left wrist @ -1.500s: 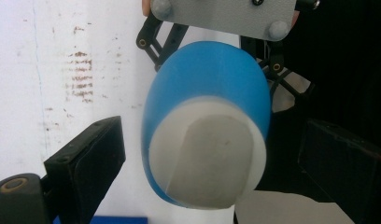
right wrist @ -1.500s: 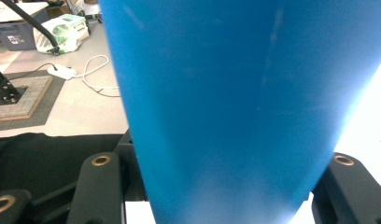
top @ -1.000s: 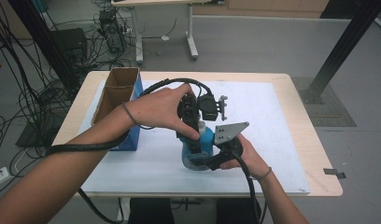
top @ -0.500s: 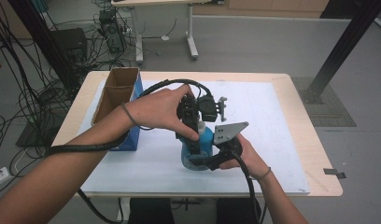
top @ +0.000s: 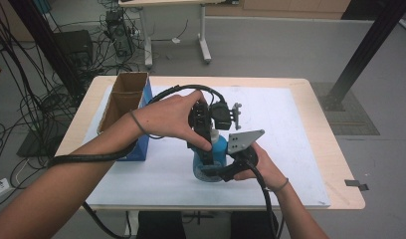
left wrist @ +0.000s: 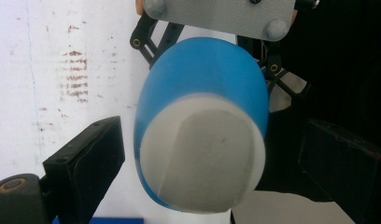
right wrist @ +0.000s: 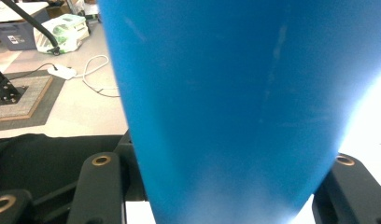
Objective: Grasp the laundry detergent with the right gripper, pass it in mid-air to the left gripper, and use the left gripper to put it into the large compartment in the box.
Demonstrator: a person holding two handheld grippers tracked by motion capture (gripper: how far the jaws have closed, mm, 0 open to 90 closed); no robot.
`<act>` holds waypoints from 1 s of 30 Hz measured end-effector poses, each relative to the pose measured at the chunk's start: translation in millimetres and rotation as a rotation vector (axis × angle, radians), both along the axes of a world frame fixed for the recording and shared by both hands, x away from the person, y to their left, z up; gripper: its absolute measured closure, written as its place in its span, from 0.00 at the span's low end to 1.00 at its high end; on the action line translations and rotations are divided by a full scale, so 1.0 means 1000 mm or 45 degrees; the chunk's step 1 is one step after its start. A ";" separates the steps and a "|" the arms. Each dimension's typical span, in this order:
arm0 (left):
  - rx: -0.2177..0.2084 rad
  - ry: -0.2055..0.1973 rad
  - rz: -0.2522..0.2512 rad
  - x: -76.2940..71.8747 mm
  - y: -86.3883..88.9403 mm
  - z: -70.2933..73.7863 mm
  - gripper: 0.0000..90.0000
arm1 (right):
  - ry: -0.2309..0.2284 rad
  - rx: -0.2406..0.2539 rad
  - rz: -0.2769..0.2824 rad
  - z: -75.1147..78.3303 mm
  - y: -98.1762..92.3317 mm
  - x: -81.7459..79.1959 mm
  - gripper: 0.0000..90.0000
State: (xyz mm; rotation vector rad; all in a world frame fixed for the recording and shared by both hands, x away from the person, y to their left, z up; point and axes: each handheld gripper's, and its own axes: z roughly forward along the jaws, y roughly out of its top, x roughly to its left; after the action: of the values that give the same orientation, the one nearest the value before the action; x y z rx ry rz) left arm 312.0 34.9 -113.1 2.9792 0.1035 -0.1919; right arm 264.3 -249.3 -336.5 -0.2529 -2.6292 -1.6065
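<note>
The high view is showing the whole surface [top: 300, 99], a wooden top under a white sheet [top: 285, 129], with one blue bottle [top: 218, 149] standing upright near its middle. The right gripper [top: 211, 172] is coming in from the near right and clamping the bottle's lower body; its jaws are sitting as tight as they go, pressed on either side of the blue wall. The left gripper [top: 206, 149] is reaching down from above, pointing at the bottle's top.

The left gripper view is looking straight down on the bottle [left wrist: 202, 126], showing its white cap [left wrist: 202, 158], which the high view is hiding under the hand. The two black jaws are standing apart on either side of the cap, with a clear gap on each side, so this gripper is open and holding nothing. The right gripper's grey plate is showing at the top edge beyond the bottle.

The right gripper view is pressed close to the bottle [right wrist: 235, 102], its jaws hugging the base, and is catching the floor [right wrist: 86, 107] with a white cable [right wrist: 97, 70] far off.

One open cardboard box [top: 124, 99] with a blue side is standing at the far left of the surface, well apart from the bottle. The left hand [top: 166, 117] is covering much of the bottle from above
</note>
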 end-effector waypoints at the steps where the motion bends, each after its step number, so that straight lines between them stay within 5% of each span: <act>1: 0.001 -0.002 0.000 0.000 0.000 0.000 0.08 | 0.002 0.001 0.000 0.000 0.000 0.000 0.46; 30: 0.012 -0.004 -0.015 0.000 -0.004 -0.002 0.09 | -0.002 0.000 -0.006 0.002 0.000 -0.002 0.46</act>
State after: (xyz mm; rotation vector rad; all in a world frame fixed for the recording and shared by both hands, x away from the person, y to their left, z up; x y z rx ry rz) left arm 312.3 31.2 -114.8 2.9898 0.0869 -0.1889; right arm 262.5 -249.7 -334.8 -0.2587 -2.6314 -1.6092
